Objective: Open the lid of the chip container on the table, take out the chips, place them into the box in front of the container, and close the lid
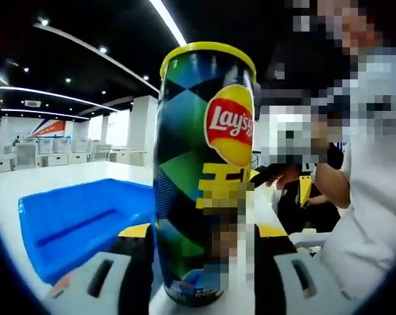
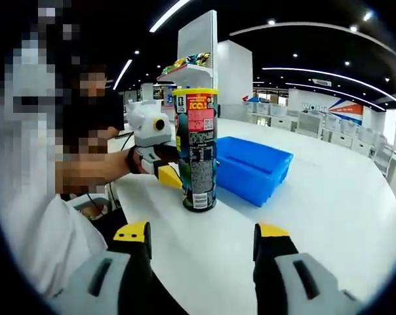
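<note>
- Left gripper (image 1: 201, 262): jaws set on either side of the lower chip container (image 1: 201, 177), grasping it; the same grip is seen from the right gripper view (image 2: 164, 167).
- Right gripper (image 2: 203, 246): jaws spread wide, holding nothing, well short of the container.
- Chip container: upright on the white table (image 2: 329, 203), long axis vertical, yellow lid (image 2: 195, 92) on top.
- Blue box (image 2: 254, 167): just beside the container, open side up, toward the table's far edge.

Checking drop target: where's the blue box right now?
The blue box sits on the white table just right of the upright chip container in the right gripper view; in the left gripper view it lies left of the container, beyond the left gripper.
</note>
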### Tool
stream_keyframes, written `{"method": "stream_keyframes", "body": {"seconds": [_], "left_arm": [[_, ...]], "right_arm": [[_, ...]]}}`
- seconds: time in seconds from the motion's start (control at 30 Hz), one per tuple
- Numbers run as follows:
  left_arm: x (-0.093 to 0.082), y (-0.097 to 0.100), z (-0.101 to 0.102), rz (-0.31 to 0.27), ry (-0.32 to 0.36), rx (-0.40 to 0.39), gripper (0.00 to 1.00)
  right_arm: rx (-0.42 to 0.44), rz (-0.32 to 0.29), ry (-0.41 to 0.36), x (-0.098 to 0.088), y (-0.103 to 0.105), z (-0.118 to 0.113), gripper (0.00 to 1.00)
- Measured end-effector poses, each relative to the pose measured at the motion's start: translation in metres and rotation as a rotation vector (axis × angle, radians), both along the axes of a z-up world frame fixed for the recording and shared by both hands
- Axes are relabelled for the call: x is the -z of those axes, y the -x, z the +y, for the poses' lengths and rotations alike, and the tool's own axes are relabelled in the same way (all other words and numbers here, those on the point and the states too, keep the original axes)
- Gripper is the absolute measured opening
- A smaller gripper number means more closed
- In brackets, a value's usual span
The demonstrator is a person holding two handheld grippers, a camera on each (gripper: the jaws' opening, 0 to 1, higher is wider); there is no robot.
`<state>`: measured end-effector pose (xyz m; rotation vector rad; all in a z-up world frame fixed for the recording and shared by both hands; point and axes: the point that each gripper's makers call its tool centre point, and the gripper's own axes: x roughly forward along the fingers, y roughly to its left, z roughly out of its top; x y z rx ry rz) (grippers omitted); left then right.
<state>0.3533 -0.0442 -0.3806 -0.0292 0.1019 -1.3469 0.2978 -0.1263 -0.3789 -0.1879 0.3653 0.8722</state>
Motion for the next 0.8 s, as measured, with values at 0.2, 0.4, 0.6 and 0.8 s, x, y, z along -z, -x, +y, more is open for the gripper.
{"method": "stream_keyframes", "body": {"seconds": [0.2, 0.4, 0.6, 0.8], "left_arm": [[-0.0007, 0.0002, -0.0004, -0.002, 0.013, 0.013, 0.57], [-0.001, 0.0003, 0.0004, -0.007, 0.019, 0.017, 0.55], [0.0011, -0.0038, 0.0016, -0.038, 0.002, 0.003, 0.49], [0.001, -0.0042, 0.0018, -0.055, 0.001, 0.002, 0.49]], "right_arm": [[0.002, 0.004, 0.005, 0.0025, -0.0013, -0.0002, 0.63], [-0.001, 0.007, 0.014, 0.0048, -0.0009, -0.0002, 0.63], [0.003, 0.007, 0.014, 0.0046, -0.0013, -0.0008, 0.62], [0.014, 0.012, 0.008, 0.0051, -0.0029, -0.0027, 0.64]]}}
